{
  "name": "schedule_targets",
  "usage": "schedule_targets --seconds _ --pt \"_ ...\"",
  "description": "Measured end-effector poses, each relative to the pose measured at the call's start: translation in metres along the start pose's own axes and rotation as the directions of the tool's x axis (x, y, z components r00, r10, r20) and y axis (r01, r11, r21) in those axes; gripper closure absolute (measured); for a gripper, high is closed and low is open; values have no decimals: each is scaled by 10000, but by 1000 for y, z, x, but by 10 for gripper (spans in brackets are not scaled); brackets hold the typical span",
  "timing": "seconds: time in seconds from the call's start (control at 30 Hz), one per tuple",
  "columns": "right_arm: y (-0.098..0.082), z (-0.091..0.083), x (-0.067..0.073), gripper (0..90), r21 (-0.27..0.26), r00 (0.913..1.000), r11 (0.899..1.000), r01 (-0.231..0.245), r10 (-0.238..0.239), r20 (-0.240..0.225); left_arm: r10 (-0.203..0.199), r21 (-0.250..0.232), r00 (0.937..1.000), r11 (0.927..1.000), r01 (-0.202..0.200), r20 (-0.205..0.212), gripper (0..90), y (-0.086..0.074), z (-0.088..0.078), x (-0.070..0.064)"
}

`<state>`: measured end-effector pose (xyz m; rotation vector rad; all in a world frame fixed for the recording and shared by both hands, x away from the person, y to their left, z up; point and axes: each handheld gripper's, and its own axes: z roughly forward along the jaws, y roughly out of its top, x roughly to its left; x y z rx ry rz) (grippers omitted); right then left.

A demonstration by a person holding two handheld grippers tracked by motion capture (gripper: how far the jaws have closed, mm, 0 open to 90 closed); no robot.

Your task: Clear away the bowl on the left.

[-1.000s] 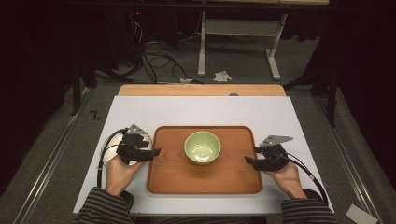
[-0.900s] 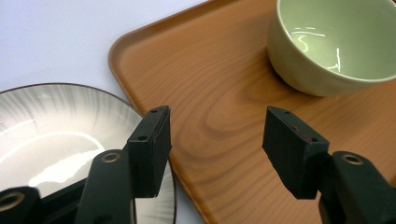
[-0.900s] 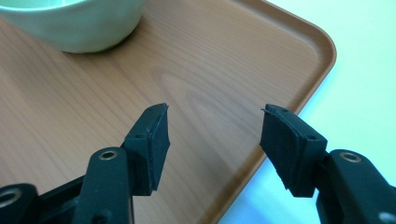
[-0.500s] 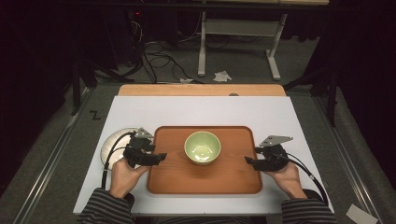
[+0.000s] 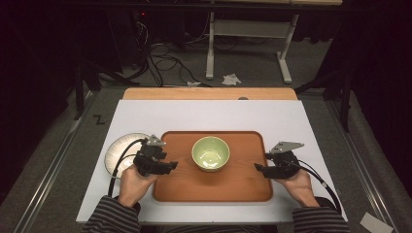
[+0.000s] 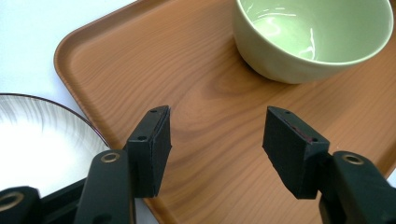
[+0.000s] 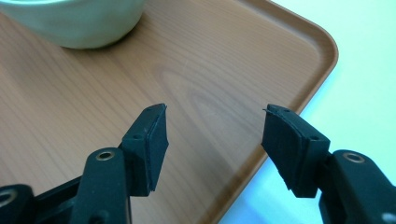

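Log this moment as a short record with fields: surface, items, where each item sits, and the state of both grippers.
surface: white table
tray: wooden tray in the middle of the table
bowl: green bowl on the tray, empty
plate: plate on the table, left of the tray
left gripper: open, over the tray's left edge
right gripper: open, over the tray's right edge

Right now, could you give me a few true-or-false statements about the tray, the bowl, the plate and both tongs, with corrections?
1. The green bowl stands on the wooden tray. True.
2. The left tongs are shut on the bowl's rim. False: they are open and hold nothing.
3. The plate sits on the tray. False: it lies on the white table, left of the tray.
4. The right tongs are open over the tray. True.
5. The bowl holds food. False: it looks empty.
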<state>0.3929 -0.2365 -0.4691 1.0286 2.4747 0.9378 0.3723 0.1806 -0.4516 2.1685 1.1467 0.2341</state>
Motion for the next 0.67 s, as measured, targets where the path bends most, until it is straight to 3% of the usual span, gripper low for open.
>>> schedule_targets --seconds 0.33,0.67 --pt "-1 -1 3 416 5 9997 9998 199 -199 119 119 264 9996 9996 -125 242 417 1 9 0" --pt "-1 -1 4 408 -58 9995 9996 284 -284 139 213 520 9995 9984 -224 219 409 0 10 -1"
